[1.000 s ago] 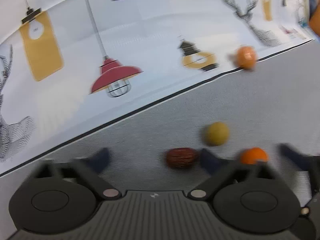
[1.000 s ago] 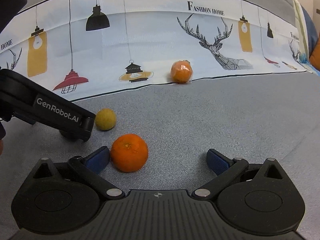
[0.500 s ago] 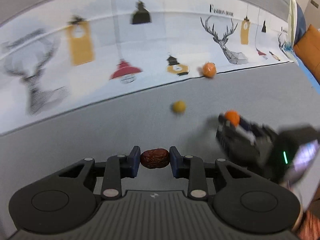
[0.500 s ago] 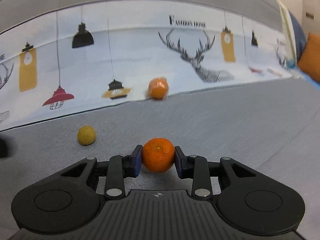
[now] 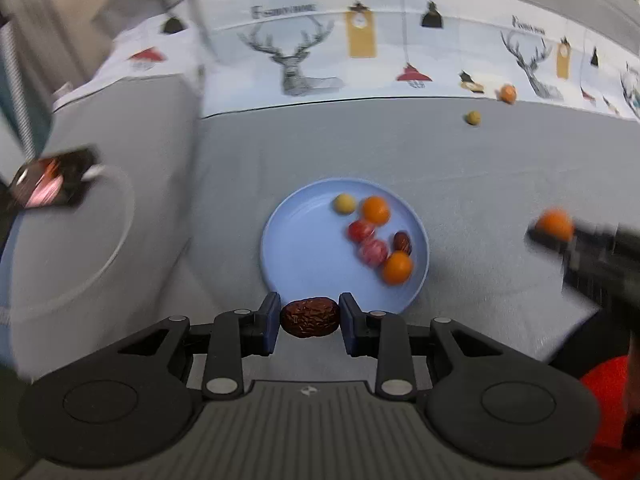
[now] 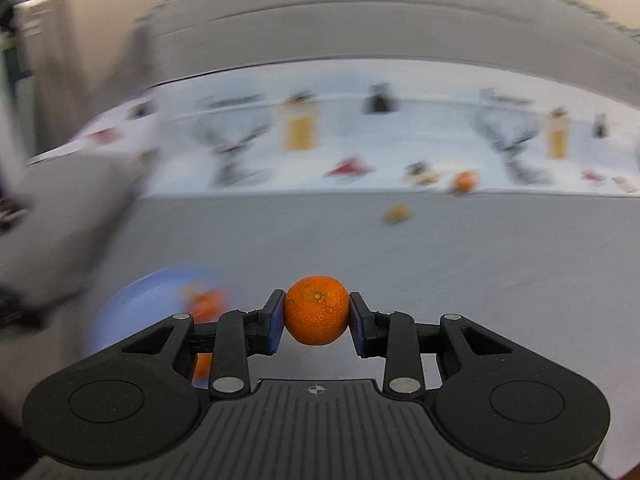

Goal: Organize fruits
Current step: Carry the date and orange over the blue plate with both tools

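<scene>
Both my claws have left the scattered fruit at the far printed cloth and now hang by the blue plate [image 5: 288, 256], each with jaws that closed during the last second and now grip a fruit. My left gripper [image 5: 309, 322] is clenched on a wrinkled red date [image 5: 310, 317], pads pressing its two ends; the date hangs just at the near rim of the plate. My right gripper [image 6: 316, 314] is clenched on a mandarin [image 6: 316, 309], pads against its sides; in the left wrist view this same fruit shows blurred, well to the right of the plate. In the right wrist view the plate lies low and to the left of the mandarin, smeared by motion.

On the plate: a pale yellow fruit [image 5: 344, 203] at the far side, an orange fruit [image 5: 375, 210] just beside it, two red round fruits [image 5: 368, 242] near the middle, another date [image 5: 402, 242] to their right, a second orange fruit [image 5: 396, 267] nearest the right rim.

Beyond the plate, on the grey sofa seat [image 5: 480, 184], a small yellow fruit [image 5: 473, 117] lies well apart. A wrapped orange fruit [image 5: 508, 93] rests at the edge of the printed cloth [image 5: 380, 68] with deer and lamps. Left of the plate rises a grey cushion [image 5: 100, 200].
</scene>
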{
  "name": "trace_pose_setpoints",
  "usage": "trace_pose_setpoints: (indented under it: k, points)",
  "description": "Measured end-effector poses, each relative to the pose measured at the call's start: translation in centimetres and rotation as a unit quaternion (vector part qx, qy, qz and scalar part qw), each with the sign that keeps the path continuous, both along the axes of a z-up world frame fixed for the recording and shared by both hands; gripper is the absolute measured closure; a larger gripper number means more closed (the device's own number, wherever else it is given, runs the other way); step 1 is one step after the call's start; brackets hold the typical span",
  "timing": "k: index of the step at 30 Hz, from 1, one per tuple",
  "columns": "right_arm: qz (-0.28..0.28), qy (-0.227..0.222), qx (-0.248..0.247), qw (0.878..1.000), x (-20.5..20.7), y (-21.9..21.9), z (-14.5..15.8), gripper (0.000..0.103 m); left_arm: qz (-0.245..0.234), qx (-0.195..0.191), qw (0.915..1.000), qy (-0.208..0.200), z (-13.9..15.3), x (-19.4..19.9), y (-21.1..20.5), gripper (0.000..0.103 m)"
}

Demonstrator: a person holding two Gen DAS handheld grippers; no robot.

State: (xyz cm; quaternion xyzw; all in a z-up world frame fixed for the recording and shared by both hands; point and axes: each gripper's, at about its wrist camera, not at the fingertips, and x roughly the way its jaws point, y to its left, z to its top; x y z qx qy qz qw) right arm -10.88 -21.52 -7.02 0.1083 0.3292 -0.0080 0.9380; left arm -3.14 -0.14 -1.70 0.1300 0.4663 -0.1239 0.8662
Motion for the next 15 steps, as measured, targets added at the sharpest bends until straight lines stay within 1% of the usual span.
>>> trace_pose_setpoints:
  k: [3,5,7,9,11,15]
  points:
    - [0.05,0.016,0.035,0.998,-3.0,4.1,1.4,0.068,0.009,-0.014,0.9998,-0.007,0.6,-2.2,2.1,0.068]
    - [0.073,0.018,0.046,0.996,-4.4,6.3,2.0,0.068,0.01,-0.022,0.9995,-0.02,1.2,-3.9,3.4,0.068]
    - [0.095,0.011,0.037,0.995,-5.7,8.4,2.8,0.068,0.012,-0.033,0.999,-0.028,1.6,-5.3,4.2,0.068]
    - [0.104,-0.003,0.011,0.995,-6.9,9.8,3.5,0.068,0.015,-0.045,0.9982,-0.037,2.1,-6.5,4.9,0.068]
    - [0.103,-0.014,0.001,0.995,-7.7,10.3,4.3,0.068,0.017,-0.056,0.9972,-0.047,2.5,-7.5,5.4,0.068]
    - [0.097,-0.024,-0.01,0.995,-9.2,10.7,5.1,0.068,0.021,-0.077,0.9949,-0.06,3.3,-9.0,6.6,0.068]
